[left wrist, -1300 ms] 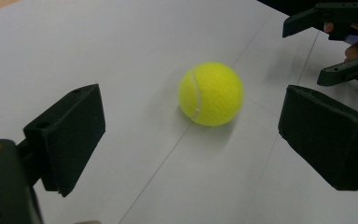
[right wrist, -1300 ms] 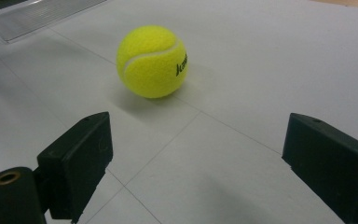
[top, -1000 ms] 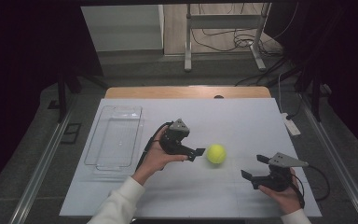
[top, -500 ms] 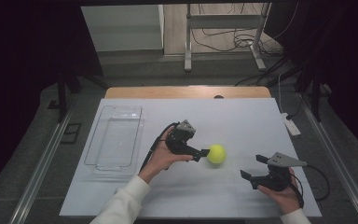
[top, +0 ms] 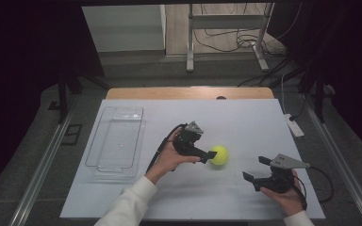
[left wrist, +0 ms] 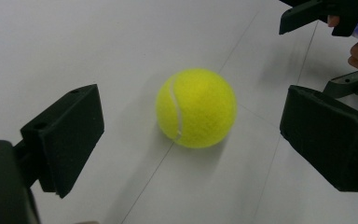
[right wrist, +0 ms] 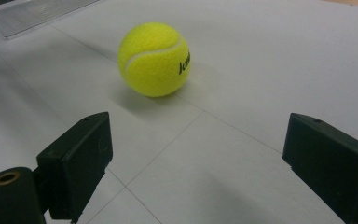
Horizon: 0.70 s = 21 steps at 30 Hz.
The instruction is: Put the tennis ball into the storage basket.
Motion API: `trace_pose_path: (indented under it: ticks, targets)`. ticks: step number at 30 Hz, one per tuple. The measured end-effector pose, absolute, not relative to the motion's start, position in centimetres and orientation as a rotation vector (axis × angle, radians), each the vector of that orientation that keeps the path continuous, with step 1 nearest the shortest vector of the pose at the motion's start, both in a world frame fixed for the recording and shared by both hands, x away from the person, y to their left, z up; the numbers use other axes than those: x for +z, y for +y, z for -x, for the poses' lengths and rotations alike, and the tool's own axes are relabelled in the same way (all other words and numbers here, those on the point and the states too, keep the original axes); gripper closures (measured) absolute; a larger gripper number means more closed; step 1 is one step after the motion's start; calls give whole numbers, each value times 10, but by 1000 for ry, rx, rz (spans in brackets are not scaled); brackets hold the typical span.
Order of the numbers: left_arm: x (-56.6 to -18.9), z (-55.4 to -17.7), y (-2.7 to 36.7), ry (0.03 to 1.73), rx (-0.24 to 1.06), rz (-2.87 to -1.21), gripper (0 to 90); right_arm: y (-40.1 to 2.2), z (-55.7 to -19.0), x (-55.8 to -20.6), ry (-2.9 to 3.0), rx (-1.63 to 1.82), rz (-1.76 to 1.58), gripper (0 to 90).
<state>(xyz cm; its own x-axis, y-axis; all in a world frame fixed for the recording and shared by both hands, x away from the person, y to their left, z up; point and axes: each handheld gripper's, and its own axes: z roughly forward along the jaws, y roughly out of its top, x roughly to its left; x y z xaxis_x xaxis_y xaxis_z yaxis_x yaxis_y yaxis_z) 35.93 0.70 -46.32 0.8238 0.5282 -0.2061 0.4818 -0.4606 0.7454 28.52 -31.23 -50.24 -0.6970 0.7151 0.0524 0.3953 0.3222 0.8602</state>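
White surface (top: 122, 197), dark room. Left gripper (top: 210, 154) has closed in on the fuzzy yellow tennis ball (top: 219, 155), jaws wide, not gripping; right gripper (top: 257, 168) wide, idle. Grasp next.

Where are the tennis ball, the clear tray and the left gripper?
tennis ball (top: 219, 155), high view, middle of its felt.
clear tray (top: 104, 161), high view, near rim.
left gripper (top: 212, 154), high view, between its fingertips.

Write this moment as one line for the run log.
left claw: open, next to tennis ball, no contact | right claw: open, apart from the ball | ball: on the table | clear tray: empty
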Motion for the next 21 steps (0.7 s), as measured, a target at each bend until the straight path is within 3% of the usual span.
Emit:
trace_pose_path:
  ticks: [21]
  targets:
    - [-473, -368, -13, 739, 40, -2183, 62, -312, -285, -503, 2259, 1322, -991, 83]
